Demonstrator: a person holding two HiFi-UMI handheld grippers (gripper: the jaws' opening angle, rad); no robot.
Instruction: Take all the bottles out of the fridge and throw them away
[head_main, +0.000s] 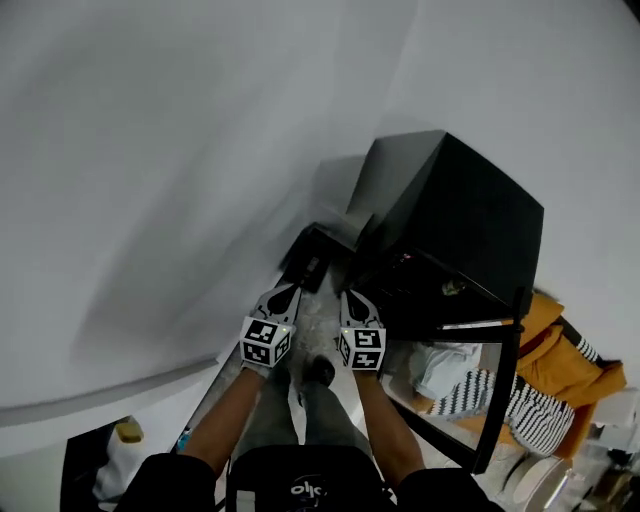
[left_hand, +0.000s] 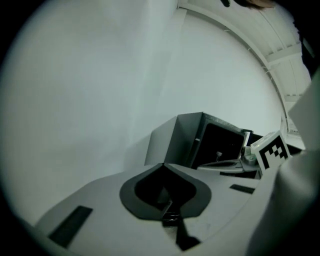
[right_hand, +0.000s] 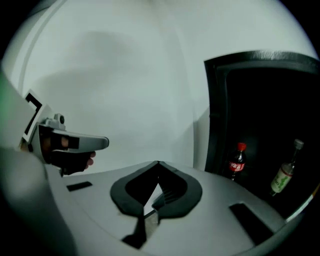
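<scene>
Left gripper (left_hand: 163, 165) and right gripper (right_hand: 158, 162) have their jaws pressed together, holding nothing. Beyond them the black fridge (right_hand: 260, 60) stands open, with a cola bottle (right_hand: 237, 162) and a green-labelled bottle (right_hand: 284, 176) inside, apart. A white wall (right_hand: 125, 75) rises behind.

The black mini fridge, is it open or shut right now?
Open. The right gripper view looks into the black mini fridge, and a red-capped cola bottle and a clear bottle with a green label show inside.

Open black fridge (right_hand: 260, 60), red-capped cola bottle (right_hand: 237, 162), green-labelled bottle (right_hand: 285, 176) standing inside
</scene>
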